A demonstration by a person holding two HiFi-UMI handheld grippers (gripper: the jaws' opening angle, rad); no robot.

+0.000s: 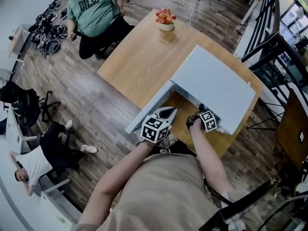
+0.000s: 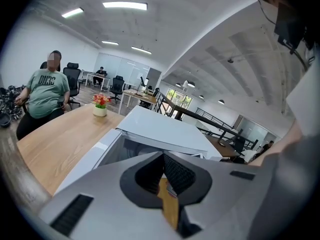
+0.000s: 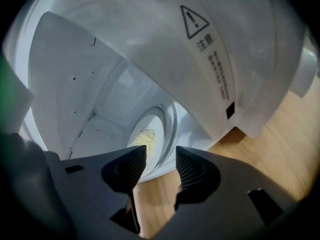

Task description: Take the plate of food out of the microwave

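left hand-held gripper (image 2: 162, 159): angled down, jaws closed, empty | right hand-held gripper (image 3: 160, 151): angled into microwave (image 3: 75, 74), half-open, short of plate (image 3: 150, 133)

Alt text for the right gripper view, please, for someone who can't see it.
The right gripper, jaws apart and empty, points into the open white microwave, where a plate with pale yellow food sits inside. Wooden table shows at lower right. A warning-triangle label shows above.
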